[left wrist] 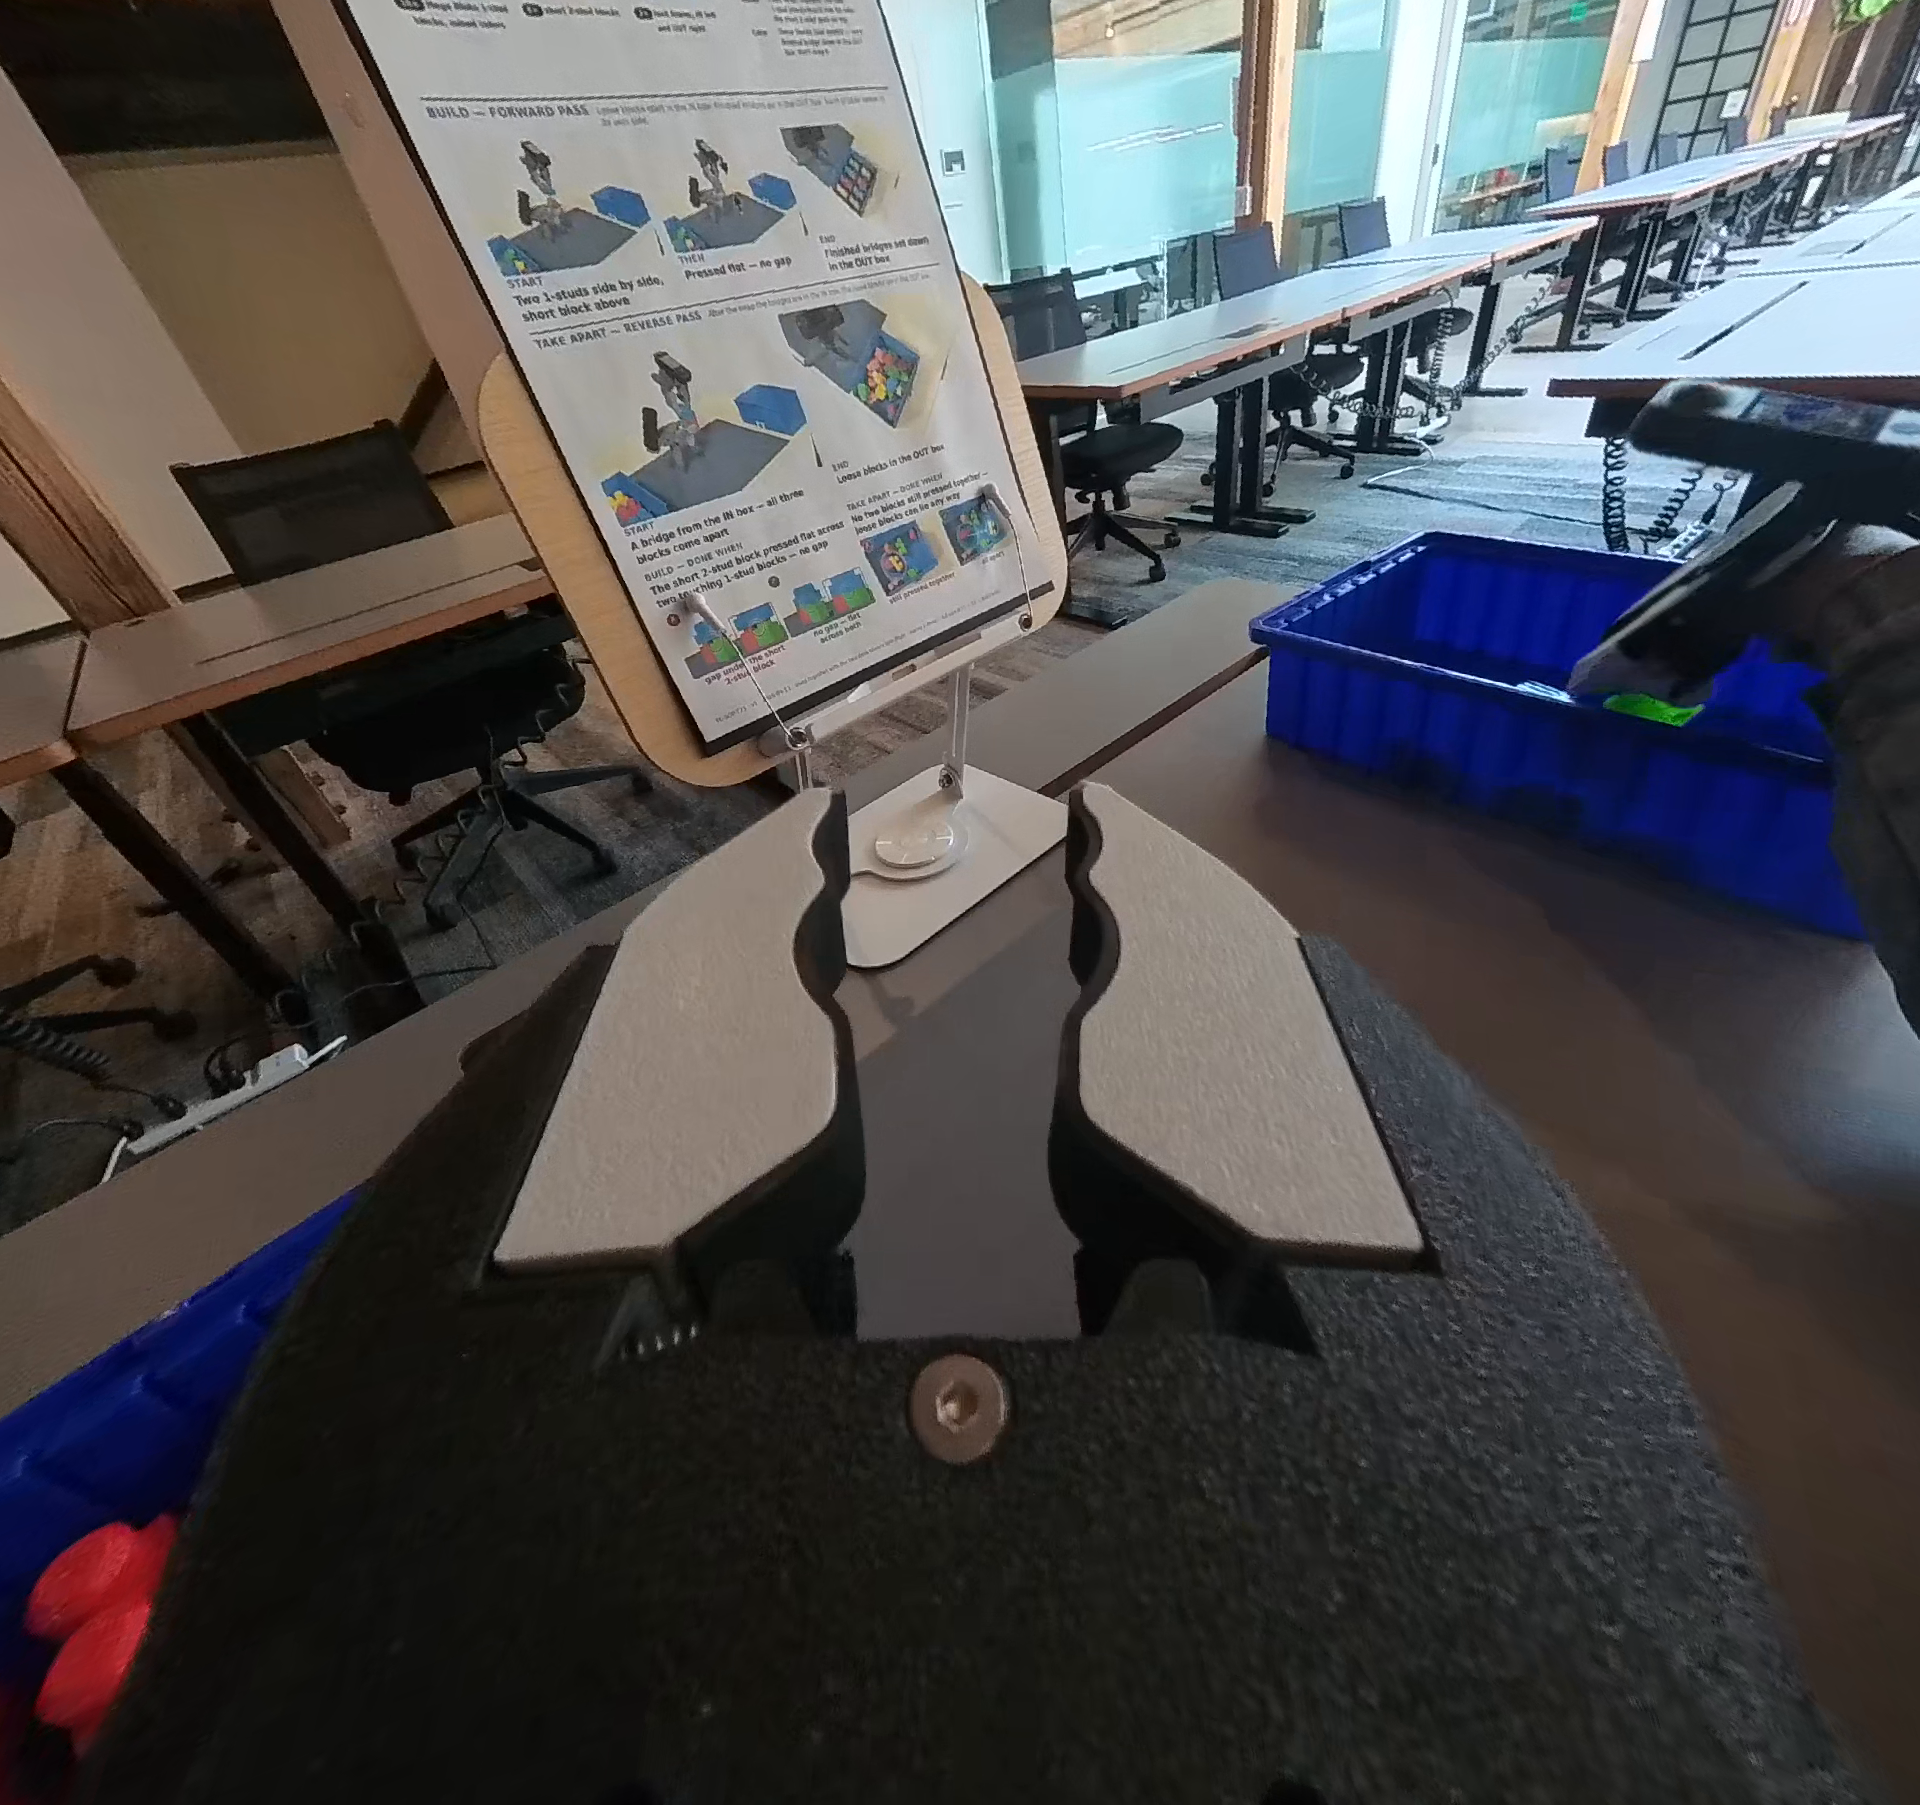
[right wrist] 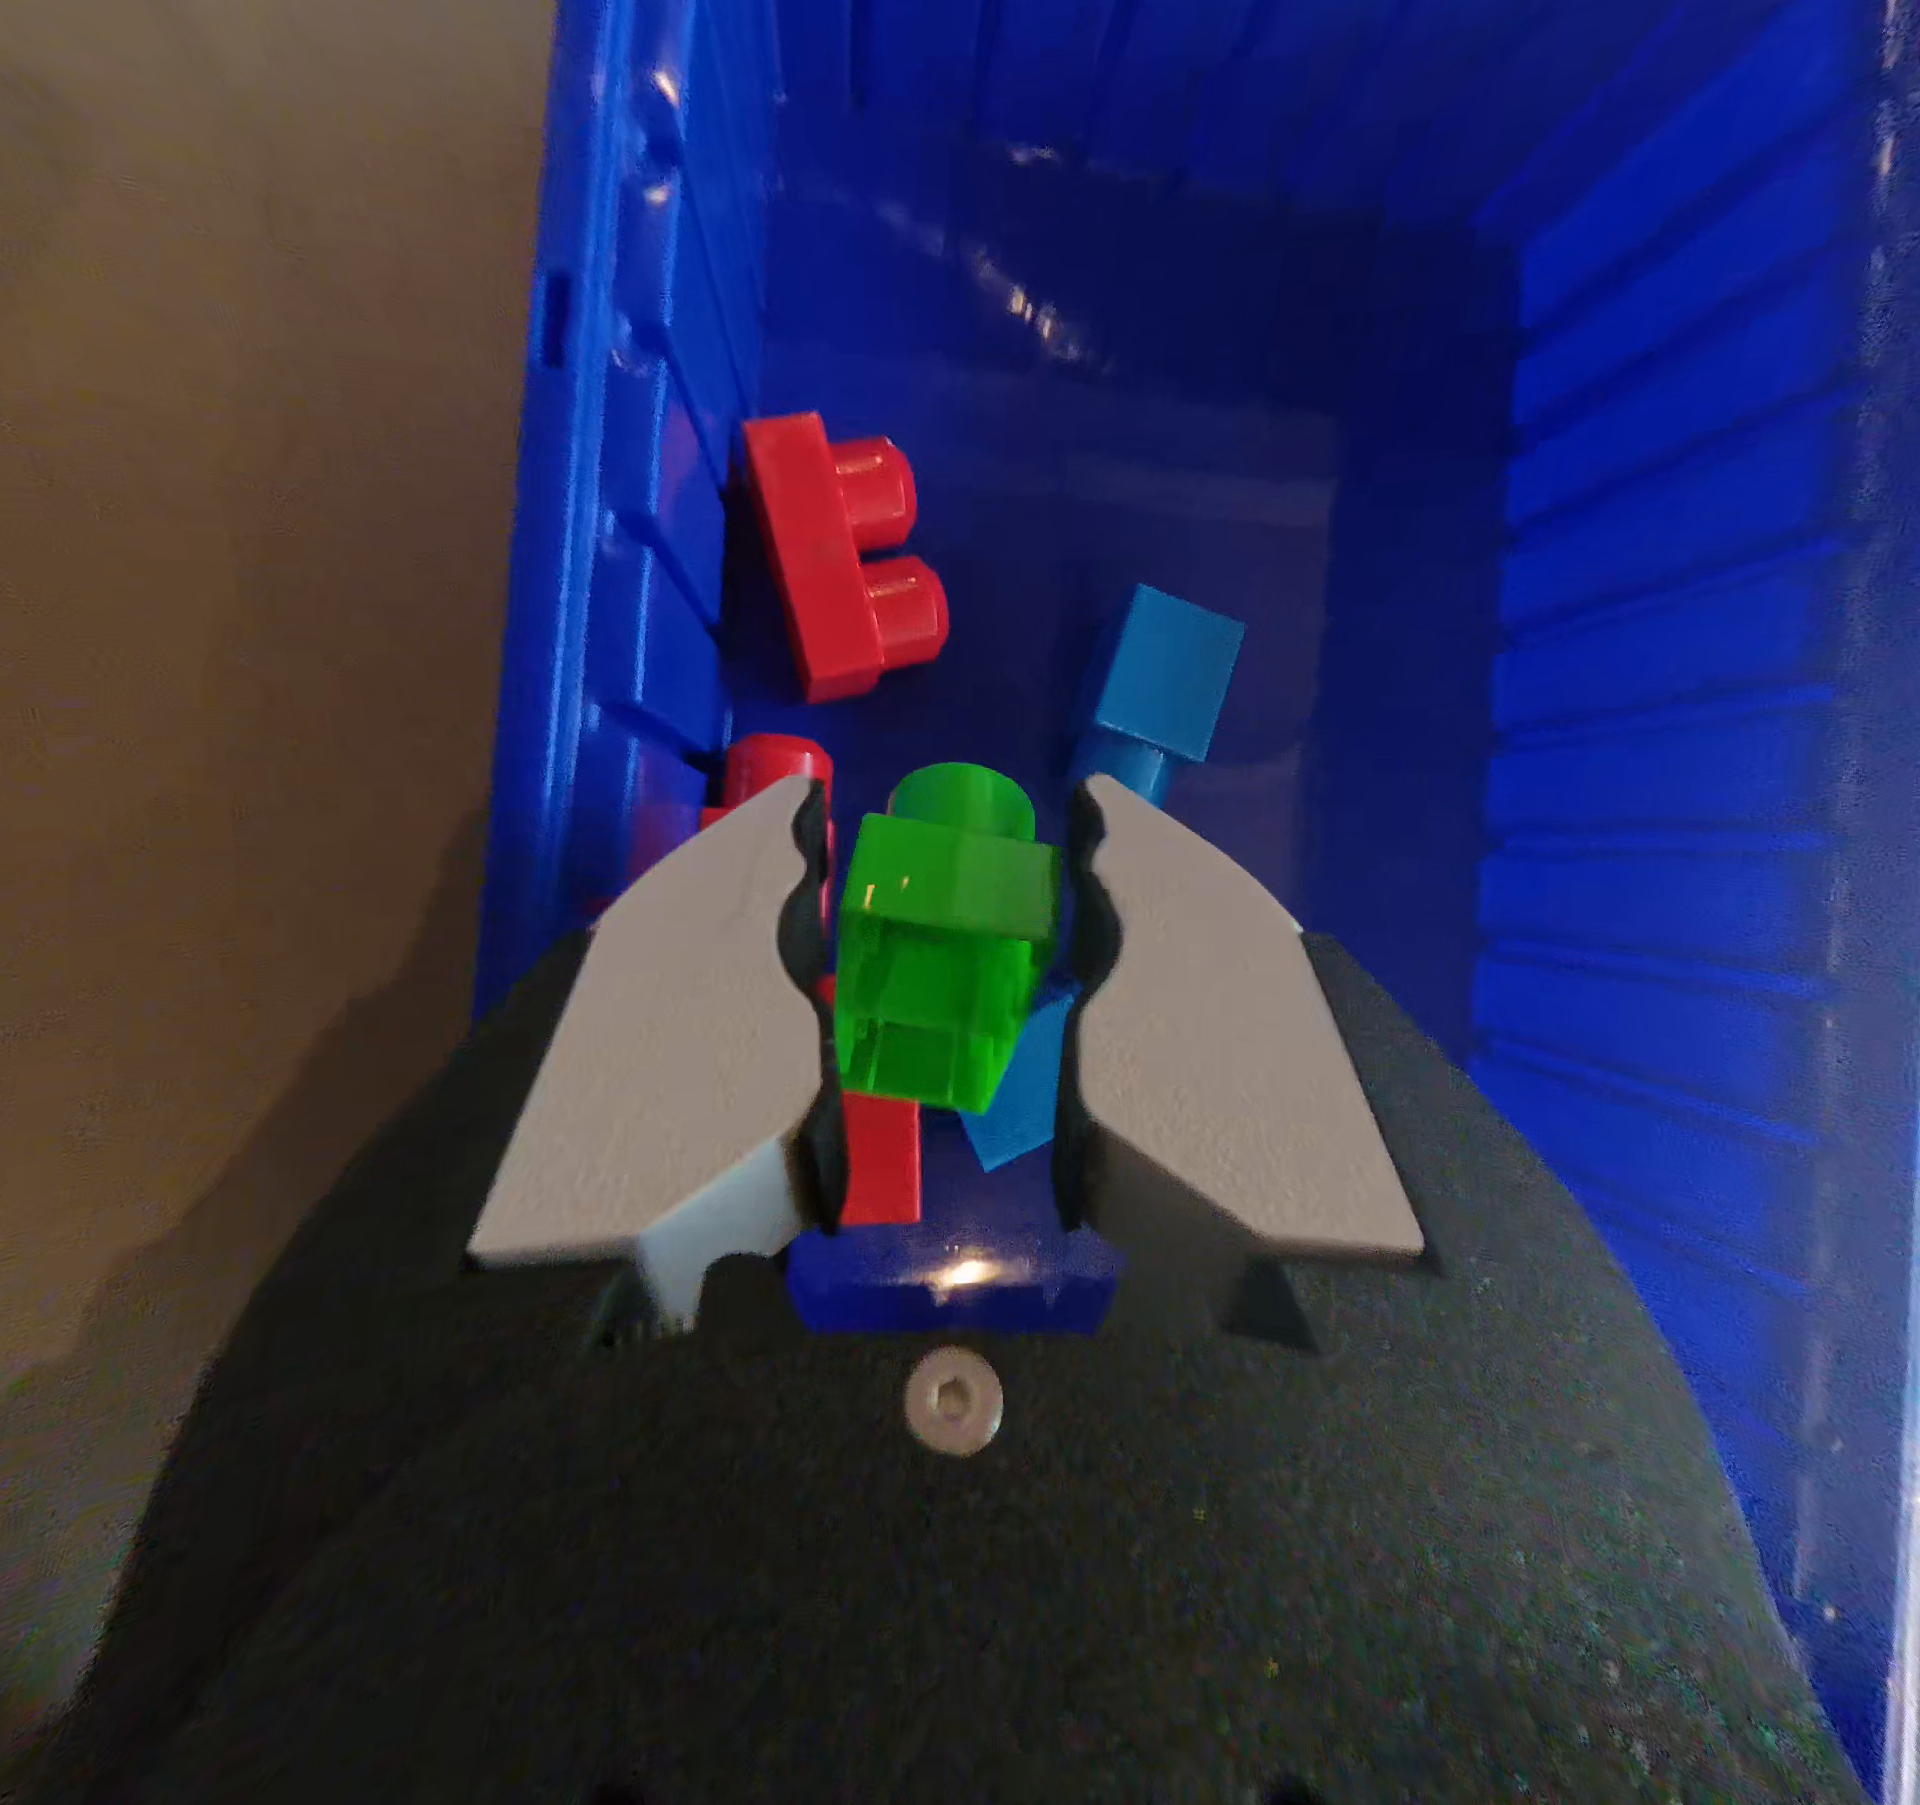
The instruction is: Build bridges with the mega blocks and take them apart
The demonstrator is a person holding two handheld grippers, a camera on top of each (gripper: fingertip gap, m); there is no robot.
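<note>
My right gripper [right wrist: 951,820] is inside the blue bin [right wrist: 1662,612] with its jaws open. A green one-stud block [right wrist: 945,945] lies tilted between the fingers, with a thin gap on each side. Under it are a red block [right wrist: 883,1163] and a blue block [right wrist: 1023,1090]. A red two-stud block [right wrist: 831,560] leans on the bin's left wall, and another blue block [right wrist: 1164,685] lies ahead. My left gripper [left wrist: 951,820] is open and empty above the dark table [left wrist: 1455,1028]. The left wrist view shows the right gripper [left wrist: 1652,654] over that bin [left wrist: 1507,716].
An instruction sheet on a stand [left wrist: 727,353] rises just beyond my left gripper. A second blue bin [left wrist: 125,1423] with red blocks [left wrist: 94,1599] sits at the lower left. A gloved arm [left wrist: 1881,716] is at the right edge. Office desks and chairs fill the room behind. My right fingertips sit around 60 centimetres from my left ones.
</note>
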